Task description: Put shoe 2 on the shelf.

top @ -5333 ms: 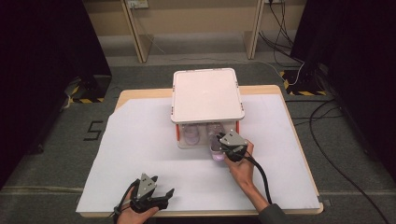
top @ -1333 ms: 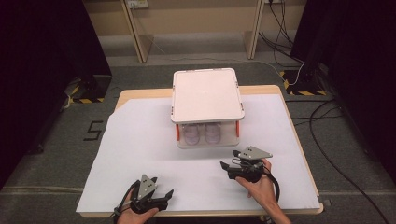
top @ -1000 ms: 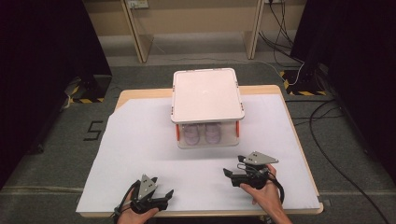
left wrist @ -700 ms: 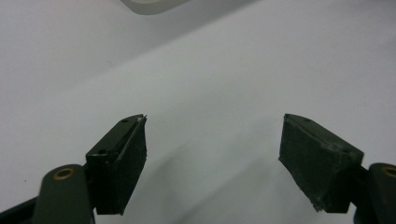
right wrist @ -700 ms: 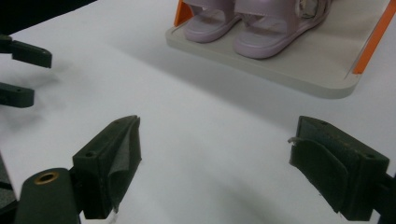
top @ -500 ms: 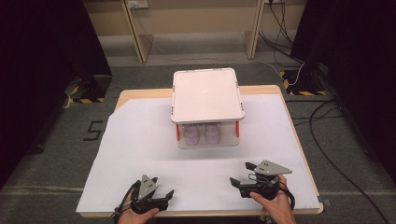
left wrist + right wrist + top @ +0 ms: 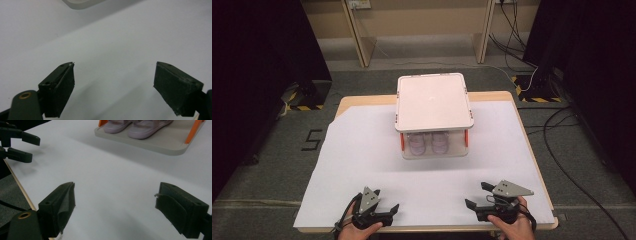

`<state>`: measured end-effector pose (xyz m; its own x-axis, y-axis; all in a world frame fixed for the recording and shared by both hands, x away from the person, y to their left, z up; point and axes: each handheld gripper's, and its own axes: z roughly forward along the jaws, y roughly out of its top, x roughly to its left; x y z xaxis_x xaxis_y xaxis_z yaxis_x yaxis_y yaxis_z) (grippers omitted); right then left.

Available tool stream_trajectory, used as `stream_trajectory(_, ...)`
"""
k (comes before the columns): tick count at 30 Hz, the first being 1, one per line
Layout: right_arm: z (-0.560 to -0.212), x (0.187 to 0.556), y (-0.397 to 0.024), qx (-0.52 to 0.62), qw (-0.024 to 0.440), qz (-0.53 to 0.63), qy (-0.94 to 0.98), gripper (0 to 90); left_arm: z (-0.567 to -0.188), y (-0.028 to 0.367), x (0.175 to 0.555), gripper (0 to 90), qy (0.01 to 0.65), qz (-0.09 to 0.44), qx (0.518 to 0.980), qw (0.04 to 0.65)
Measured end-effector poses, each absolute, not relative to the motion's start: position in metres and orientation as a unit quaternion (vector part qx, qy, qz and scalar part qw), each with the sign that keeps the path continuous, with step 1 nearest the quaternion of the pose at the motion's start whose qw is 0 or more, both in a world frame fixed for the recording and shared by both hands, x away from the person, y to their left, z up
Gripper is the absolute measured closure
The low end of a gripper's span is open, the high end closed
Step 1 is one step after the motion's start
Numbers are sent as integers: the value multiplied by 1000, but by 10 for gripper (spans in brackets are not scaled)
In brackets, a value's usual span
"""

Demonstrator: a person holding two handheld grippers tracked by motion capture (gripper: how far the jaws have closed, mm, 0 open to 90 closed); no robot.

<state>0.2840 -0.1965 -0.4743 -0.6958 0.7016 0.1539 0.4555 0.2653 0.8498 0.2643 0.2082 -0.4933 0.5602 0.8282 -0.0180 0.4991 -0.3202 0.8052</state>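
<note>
Both grippers' fingers wide apart, empty, left gripper (image 7: 388,210) just opening, right gripper (image 7: 477,196)

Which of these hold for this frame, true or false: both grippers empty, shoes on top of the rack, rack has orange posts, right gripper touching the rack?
1. Both the left gripper and the right gripper are empty. True: the jaws of each stand apart over bare white sheet.
2. The pair of shoes sits on top of the rack. False: it sits on the lower shelf, under the top panel.
3. The rack has orange posts. True.
4. The right gripper touches the rack. False: it is near the table's front edge, well clear.
</note>
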Motion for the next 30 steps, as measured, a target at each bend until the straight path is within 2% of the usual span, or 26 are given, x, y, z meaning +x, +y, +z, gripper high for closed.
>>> stream_trajectory(14,-481,266,-203,375,120,454,799,157,-493,208,264,164,419,206,789,400)
stream_trajectory(30,-485,262,-207,385,124,438,803,157,-494,207,264,164,418,206,790,400)
